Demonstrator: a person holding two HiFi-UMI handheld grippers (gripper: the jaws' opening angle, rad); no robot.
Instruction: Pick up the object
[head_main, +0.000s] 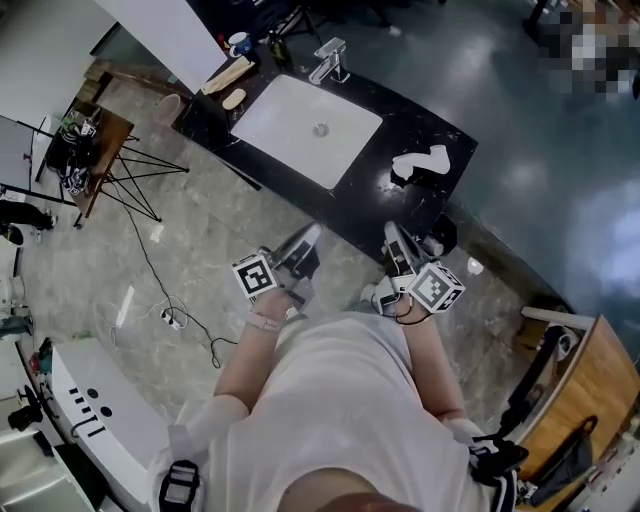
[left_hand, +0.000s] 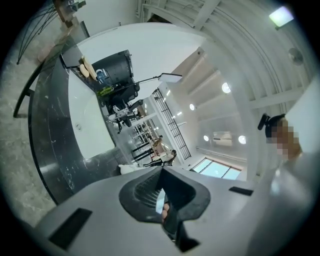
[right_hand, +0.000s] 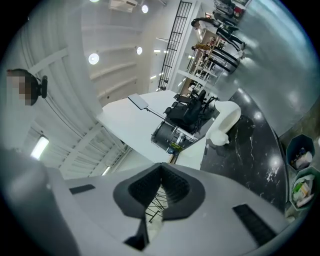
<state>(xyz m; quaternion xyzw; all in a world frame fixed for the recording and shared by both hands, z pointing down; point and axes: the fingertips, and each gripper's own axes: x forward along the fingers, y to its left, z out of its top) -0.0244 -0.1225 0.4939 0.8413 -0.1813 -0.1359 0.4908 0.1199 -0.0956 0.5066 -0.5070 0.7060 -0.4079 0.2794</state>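
Pale stone floor spreads below me, and a black marbled worktop (head_main: 420, 120) runs slantwise across the top of the head view. A white sink basin (head_main: 300, 125) is let into it, with a chrome tap (head_main: 330, 62) at its far rim. Two wooden brushes (head_main: 230, 85) and a mug (head_main: 240, 43) sit at the worktop's left end.

The white curved object (head_main: 420, 163) I take to be the one to pick up lies on the dark surface just right of the basin, with nothing touching it. In the right gripper view it shows ahead and to the right (right_hand: 225, 122), lying on the same black stone.

I have the left gripper (head_main: 303, 245) and the right gripper (head_main: 395, 240) side by side in front of my body, near the worktop's near edge and apart from the object. The left gripper's fingers (left_hand: 142, 192) are pressed together with nothing between them. The right gripper's fingers (right_hand: 177, 190) are likewise together and hold nothing. Both point toward the worktop.
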